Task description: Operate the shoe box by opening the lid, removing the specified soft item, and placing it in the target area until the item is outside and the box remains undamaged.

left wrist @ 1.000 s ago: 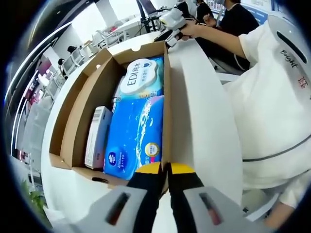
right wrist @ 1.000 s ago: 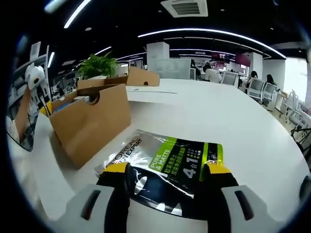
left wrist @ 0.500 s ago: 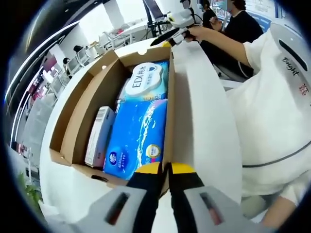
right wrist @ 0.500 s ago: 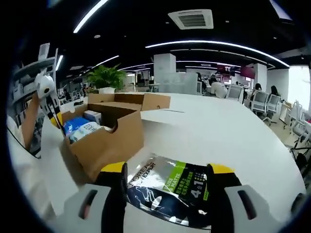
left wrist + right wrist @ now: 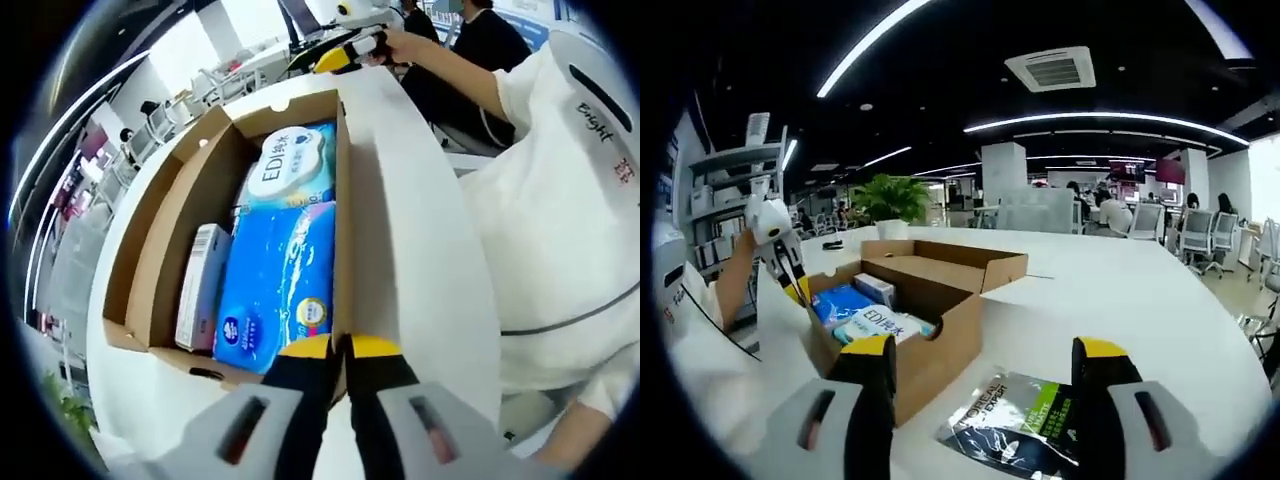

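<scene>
At the bottom centre of the left gripper view, the left gripper (image 5: 341, 352) has its yellow-tipped jaws drawn together on the near wall of the box (image 5: 155, 250), pinning it to the table (image 5: 420, 250). Just beyond the tips, inside the box, lie a blue tissue pack (image 5: 275, 280), a white carton (image 5: 200, 283) to its left, and, farther up the frame, a wipes pack (image 5: 292, 165). At the upper centre of this view the right gripper (image 5: 335, 57) hangs above the table past the far wall of the box.

At the bottom of the right gripper view, the right gripper (image 5: 985, 365) stands wide open and holds nothing. Between and below its tips, at lower centre, the sachet (image 5: 1015, 435) lies flat on the table (image 5: 1120, 300), outside the box (image 5: 940, 340) and just beside its near wall. At centre left the box sits open with its lid (image 5: 970, 262) folded back. At far left the left gripper (image 5: 780, 255) meets the far edge of the box.

Judged from this layout, the step in hand is the retreat after release. It is best done by lifting the open right gripper straight up, clear of the sachet, so neither tip drags the foil. The left gripper should then let go gently, so that the cardboard wall is not creased.
</scene>
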